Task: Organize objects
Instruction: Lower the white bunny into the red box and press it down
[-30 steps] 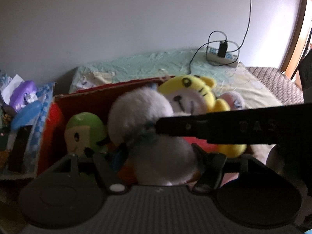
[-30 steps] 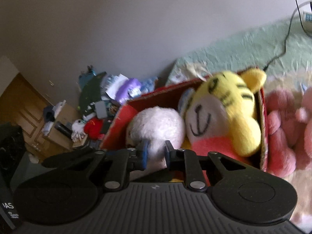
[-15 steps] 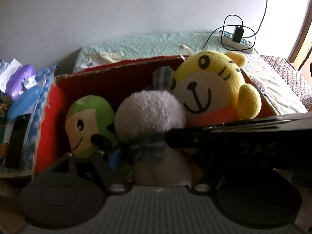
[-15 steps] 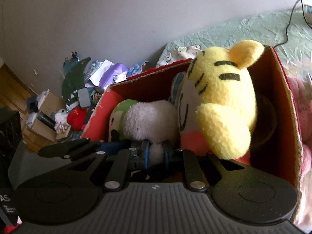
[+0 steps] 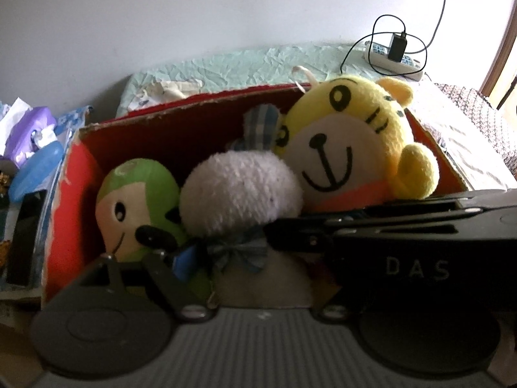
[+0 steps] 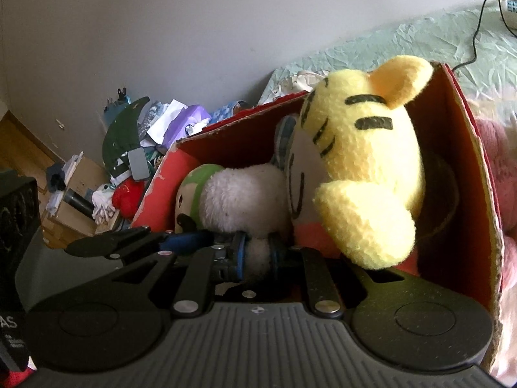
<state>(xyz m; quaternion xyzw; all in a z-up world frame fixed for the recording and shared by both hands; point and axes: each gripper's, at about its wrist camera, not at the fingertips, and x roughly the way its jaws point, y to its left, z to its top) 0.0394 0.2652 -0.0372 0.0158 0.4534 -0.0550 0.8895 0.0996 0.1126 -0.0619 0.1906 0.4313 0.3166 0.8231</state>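
Observation:
A red cardboard box [image 5: 181, 129] [image 6: 475, 168] holds three plush toys. A white fluffy plush [image 5: 239, 194] [image 6: 242, 200] with a checked bow sits in the middle. A green-headed plush [image 5: 135, 200] [image 6: 190, 187] is at its left and a yellow tiger plush [image 5: 349, 148] [image 6: 365, 168] at its right. My right gripper [image 6: 257, 253] is shut on the white plush's neck. It reaches in from the right in the left wrist view [image 5: 274, 229]. My left gripper [image 5: 255, 265] is open around the white plush's body.
The box stands on a bed with a pale green sheet [image 5: 245, 64]. A power strip with cables [image 5: 394, 58] lies at the back right. A heap of clutter with a purple tissue pack [image 6: 184, 123] sits left of the box. A pink plush [image 6: 497, 168] lies to its right.
Both grippers have lowered the white plush into the box, between the green plush and the tiger. The left gripper's hold on it has loosened.

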